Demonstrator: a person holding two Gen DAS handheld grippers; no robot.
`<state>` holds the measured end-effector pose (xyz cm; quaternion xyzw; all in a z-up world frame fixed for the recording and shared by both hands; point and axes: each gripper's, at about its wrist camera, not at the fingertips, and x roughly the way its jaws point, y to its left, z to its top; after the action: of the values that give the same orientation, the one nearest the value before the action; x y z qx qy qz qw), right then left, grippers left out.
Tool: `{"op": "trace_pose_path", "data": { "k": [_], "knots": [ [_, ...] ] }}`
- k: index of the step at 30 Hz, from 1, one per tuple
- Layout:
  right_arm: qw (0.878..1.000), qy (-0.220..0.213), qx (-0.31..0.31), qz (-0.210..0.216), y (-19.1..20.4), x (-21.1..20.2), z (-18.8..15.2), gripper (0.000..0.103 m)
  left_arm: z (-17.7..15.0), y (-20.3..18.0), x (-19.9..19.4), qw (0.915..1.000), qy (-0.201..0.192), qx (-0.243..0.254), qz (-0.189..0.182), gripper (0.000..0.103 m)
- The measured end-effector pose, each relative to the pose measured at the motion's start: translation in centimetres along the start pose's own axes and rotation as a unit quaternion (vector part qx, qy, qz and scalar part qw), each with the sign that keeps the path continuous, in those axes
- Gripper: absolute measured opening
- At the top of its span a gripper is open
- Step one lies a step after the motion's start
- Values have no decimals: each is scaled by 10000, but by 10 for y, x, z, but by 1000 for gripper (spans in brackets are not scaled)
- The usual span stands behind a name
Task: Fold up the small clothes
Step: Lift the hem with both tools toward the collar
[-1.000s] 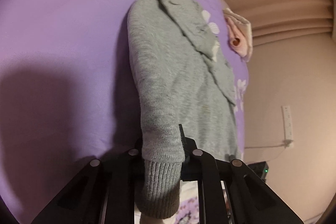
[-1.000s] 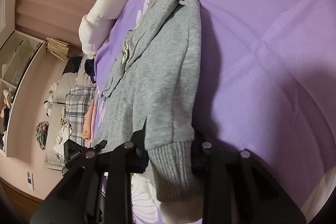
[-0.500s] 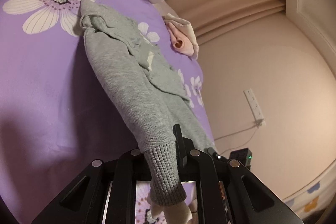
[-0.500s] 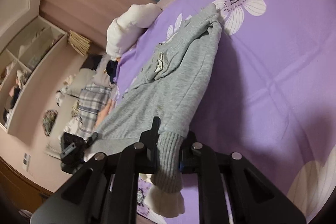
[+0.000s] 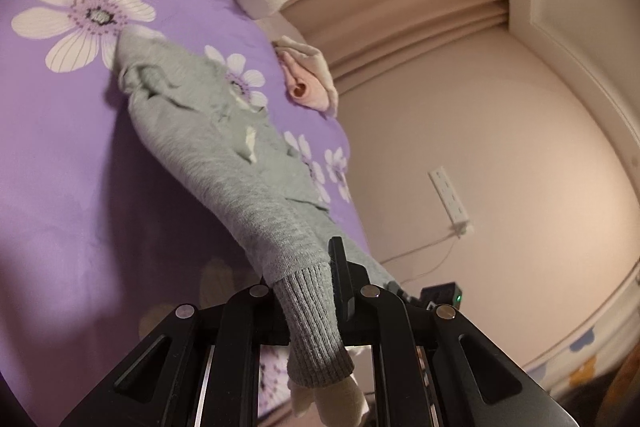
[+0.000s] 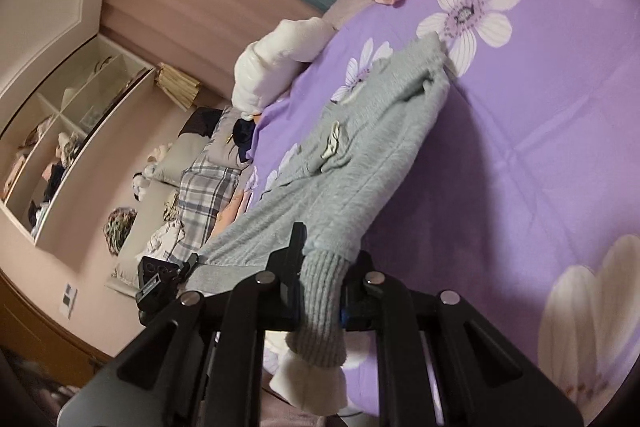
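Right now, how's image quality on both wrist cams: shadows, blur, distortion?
Left wrist view: dim warm light, heavy fisheye bend and dark corners; the grey sweater casts a broad shadow on the purple bedsheet; the left gripper is sharp. Right wrist view: same vignette, curved walls; soft shadow on the sheet beside the sweater; the shelf looks slightly soft; the right gripper is sharp.

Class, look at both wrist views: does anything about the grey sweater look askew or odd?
Yes. The grey sweater hangs stretched between the left tongs and right tongs, each clamped on a ribbed cuff. Its far end lies bunched on the purple bedsheet.
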<state>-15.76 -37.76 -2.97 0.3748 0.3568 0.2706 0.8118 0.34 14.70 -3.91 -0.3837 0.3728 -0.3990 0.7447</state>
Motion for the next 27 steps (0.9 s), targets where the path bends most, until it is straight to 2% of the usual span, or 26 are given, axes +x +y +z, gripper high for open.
{"op": "trace_pose_path", "data": {
  "k": [4, 8, 13, 16, 20, 24, 27],
  "knots": [
    [9989, 68, -459, 71, 23, -19, -9, 14, -11, -15, -13, 9998, 94, 165, 28, 9],
    [9954, -2, -880, 368, 46, -39, -19, 14, -20, -27, -31, 9997, 63, 214, 51, 9],
    [9905, -109, -1267, 520, 62, -54, -25, 14, -25, -40, -36, 9990, 95, 375, 234, 9],
    [9917, -146, -1151, 561, 57, -49, -19, 14, -22, -35, -31, 9988, 104, 338, 331, 9],
    [9966, -123, -568, 587, 35, -33, -5, 16, -11, -20, -21, 9993, 131, 28, 349, 9],
    [9971, -62, -1, 755, 17, -16, 6, 17, 6, -4, -11, 9990, 103, -279, 343, 9],
    [9967, -66, 158, 789, 11, -3, 18, 17, 27, 5, 1, 9983, 72, -439, 388, 9]
  ]
}}
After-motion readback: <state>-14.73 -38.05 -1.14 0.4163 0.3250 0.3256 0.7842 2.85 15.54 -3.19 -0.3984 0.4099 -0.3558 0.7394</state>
